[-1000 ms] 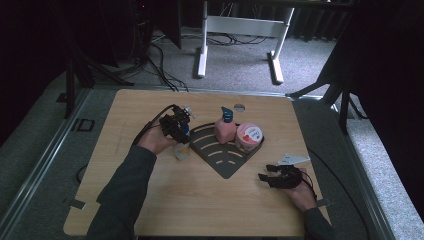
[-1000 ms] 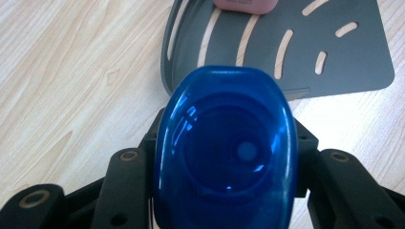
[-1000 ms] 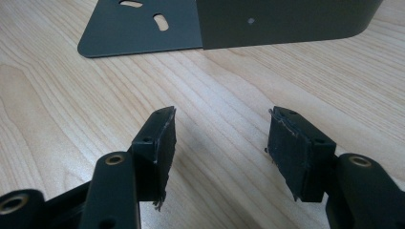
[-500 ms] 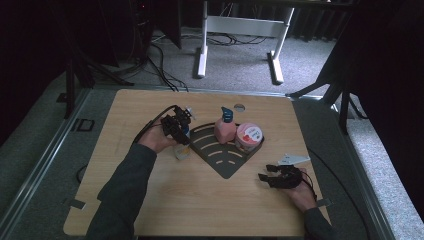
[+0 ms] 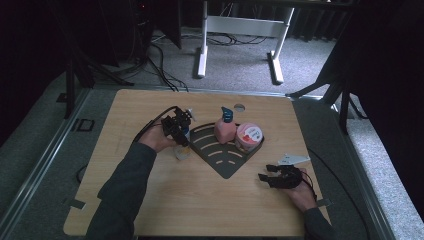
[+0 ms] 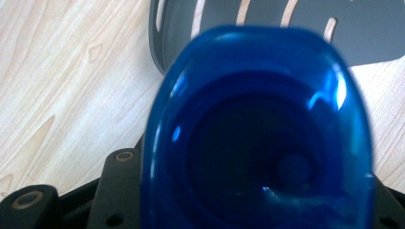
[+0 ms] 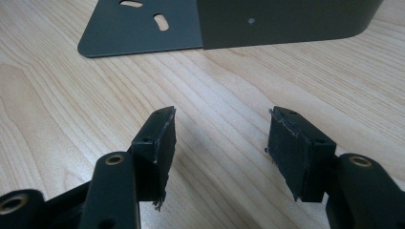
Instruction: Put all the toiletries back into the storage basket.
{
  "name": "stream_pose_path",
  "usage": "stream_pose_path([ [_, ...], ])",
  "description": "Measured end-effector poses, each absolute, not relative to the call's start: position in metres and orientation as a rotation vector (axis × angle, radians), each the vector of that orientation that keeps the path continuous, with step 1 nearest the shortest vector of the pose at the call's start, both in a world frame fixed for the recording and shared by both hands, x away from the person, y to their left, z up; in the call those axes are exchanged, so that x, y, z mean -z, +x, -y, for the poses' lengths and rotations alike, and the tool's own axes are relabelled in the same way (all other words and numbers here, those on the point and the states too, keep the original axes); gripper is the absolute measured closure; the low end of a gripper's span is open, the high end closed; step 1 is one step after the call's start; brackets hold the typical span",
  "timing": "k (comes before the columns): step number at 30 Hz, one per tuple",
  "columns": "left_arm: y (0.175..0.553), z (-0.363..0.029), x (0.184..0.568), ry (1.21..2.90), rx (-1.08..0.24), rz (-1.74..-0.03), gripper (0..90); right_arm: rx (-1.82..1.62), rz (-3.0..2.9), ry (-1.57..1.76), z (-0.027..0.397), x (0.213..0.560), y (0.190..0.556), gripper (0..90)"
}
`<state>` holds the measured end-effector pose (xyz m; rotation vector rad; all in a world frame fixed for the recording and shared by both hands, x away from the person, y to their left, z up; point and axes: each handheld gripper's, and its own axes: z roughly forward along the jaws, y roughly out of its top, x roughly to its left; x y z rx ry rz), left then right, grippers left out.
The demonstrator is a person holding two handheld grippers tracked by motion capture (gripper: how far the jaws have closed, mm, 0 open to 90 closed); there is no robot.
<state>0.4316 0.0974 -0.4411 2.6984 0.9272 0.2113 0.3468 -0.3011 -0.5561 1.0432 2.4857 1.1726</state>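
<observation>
The left gripper [image 5: 181, 131] has its jaws closed on a blue bottle [image 6: 258, 138], which sits between them and bulges toward the left gripper view's lens, glossy and out of focus. Behind it in that view lie pale wood and the slotted edge of the dark rack [image 6: 296, 28]. From the high view the same bottle is only a sliver of blue at the gripper's front, with a small pale round thing [image 5: 182, 153] on the desk just below it; what that is I cannot tell. That view places the bottle left of the desk's centre, just beside the rack's left edge.

The right gripper [image 7: 219, 143] holds nothing; its jaws stand apart over bare wood, as the right gripper view shows plainly, with the rack's flat base and upright wall beyond them. From above, this gripper [image 5: 280, 177] rests near the desk's right front corner, well apart from the rack.

The high view alone gives what stands in the rack: a pink bottle [image 5: 225, 131] with a blue cap and, just beside it toward the right edge, a round pink-topped tub [image 5: 249, 136].
</observation>
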Motion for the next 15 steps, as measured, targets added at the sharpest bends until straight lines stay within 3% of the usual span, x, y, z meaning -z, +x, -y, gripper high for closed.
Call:
stream_pose_path([
  [15, 0.4348, -0.0977, 0.4483, 2.740, -0.162, -0.931, 50.4, -1.172, -2.486, 1.043, 0.3010, 0.5560, 0.3468, 42.3],
])
